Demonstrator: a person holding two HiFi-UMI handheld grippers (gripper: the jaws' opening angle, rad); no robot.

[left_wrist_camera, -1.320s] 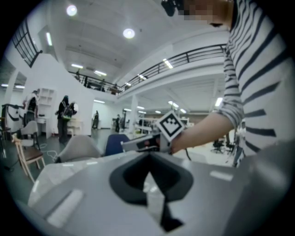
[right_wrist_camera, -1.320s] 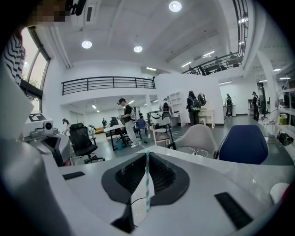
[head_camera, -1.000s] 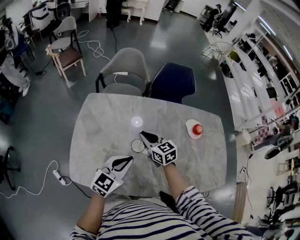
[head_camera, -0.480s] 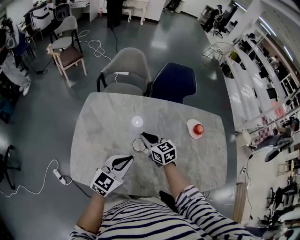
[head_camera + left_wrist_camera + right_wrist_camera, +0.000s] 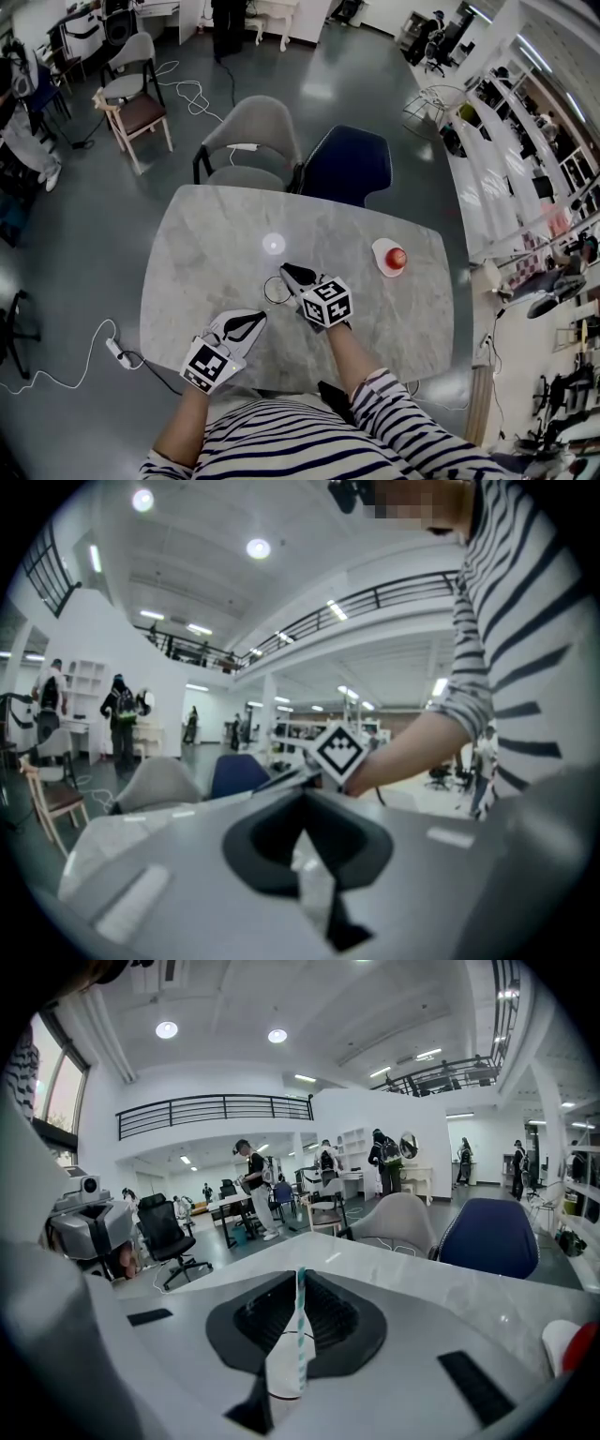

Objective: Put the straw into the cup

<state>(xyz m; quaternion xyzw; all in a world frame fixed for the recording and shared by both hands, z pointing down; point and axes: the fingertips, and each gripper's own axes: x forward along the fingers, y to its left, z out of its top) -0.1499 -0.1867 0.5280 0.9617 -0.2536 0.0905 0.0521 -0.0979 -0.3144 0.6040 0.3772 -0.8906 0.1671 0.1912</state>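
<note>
A clear cup (image 5: 275, 291) stands on the marble table (image 5: 206, 244), just in front of me. My right gripper (image 5: 287, 273) hovers at the cup's right rim, shut on a white straw with teal stripes (image 5: 298, 1321). The straw stands upright between the jaws, and its lower end reaches down into the clear cup (image 5: 281, 1387) seen below them. My left gripper (image 5: 253, 321) rests lower left of the cup, apart from it, jaws together and holding nothing. From the left gripper (image 5: 305, 803) view, only the right gripper's marker cube (image 5: 339, 750) shows beyond the jaws.
A red apple (image 5: 397, 257) lies on a small white plate (image 5: 381, 253) at the table's right. A pale round spot (image 5: 273, 244) sits behind the cup. A grey chair (image 5: 251, 141) and a blue chair (image 5: 345, 164) stand at the far edge.
</note>
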